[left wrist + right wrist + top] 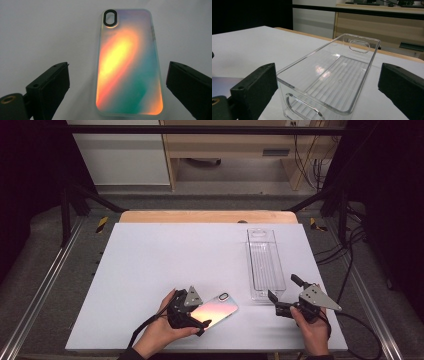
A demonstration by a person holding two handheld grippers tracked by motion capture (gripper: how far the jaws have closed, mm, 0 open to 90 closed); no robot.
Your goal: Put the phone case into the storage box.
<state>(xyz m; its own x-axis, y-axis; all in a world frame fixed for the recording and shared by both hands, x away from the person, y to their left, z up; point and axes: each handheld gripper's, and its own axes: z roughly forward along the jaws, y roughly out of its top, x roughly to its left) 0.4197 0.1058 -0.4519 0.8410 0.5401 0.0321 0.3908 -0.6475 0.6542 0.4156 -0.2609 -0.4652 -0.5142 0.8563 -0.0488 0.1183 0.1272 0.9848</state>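
An iridescent phone case (216, 308) (129, 65) with a black camera ring lies flat on the white table, near the front. My left gripper (192, 312) (117, 87) hovers over its near end, open, with one jaw on each side of the case and clear of it. A long clear plastic bin (264, 263) (329, 77) with cut-out handles stands empty at the right. My right gripper (284, 296) (327, 92) is open just in front of the bin's near end, its jaws spread wider than the bin and not touching it.
The white table top (150, 270) is bare to the left and behind. A wooden edge (200, 216) runs along its far side. Black frame posts and cables stand at both sides.
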